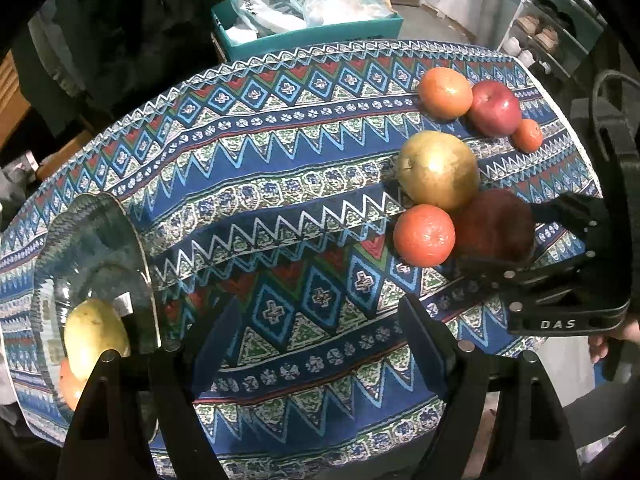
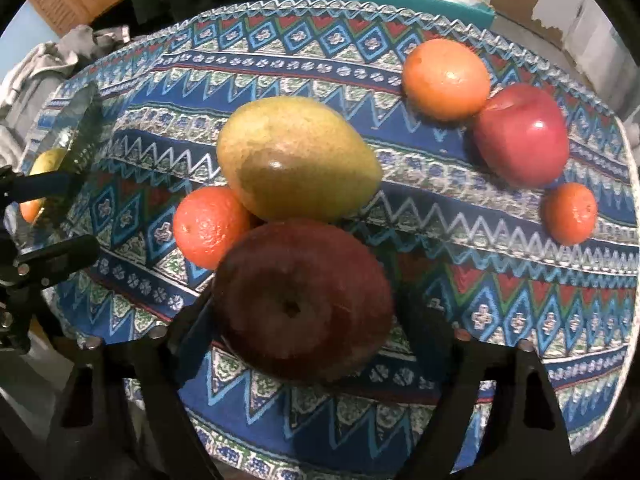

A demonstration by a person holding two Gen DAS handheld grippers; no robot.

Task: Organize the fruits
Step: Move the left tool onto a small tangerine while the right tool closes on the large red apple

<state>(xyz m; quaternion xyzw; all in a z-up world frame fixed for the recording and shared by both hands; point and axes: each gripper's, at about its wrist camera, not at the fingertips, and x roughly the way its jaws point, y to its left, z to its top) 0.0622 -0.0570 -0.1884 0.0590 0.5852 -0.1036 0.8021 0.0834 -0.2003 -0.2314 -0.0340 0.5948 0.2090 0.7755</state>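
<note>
A dark red apple (image 2: pixel 300 300) rests on the patterned cloth between my right gripper's (image 2: pixel 304 304) fingers, whose pads sit against its sides. In the left wrist view that gripper (image 1: pixel 532 240) clasps the same apple (image 1: pixel 496 224). Touching the apple are a yellow-green pear (image 2: pixel 296 160) and an orange (image 2: pixel 212 228). Farther right lie another orange (image 2: pixel 446 78), a bright red apple (image 2: pixel 522 132) and a small mandarin (image 2: pixel 570 212). My left gripper (image 1: pixel 312 308) is open over bare cloth beside a glass bowl (image 1: pixel 100 240), which holds a yellow fruit (image 1: pixel 96 336) and an orange one (image 1: pixel 70 384).
The round table's cloth (image 1: pixel 280 184) ends close behind the fruit. Past the far edge stand a teal box (image 1: pixel 304 36) stuffed with plastic bags and a shoe shelf (image 1: pixel 540 36). Grey clothing (image 2: pixel 36 76) is heaped off the left side.
</note>
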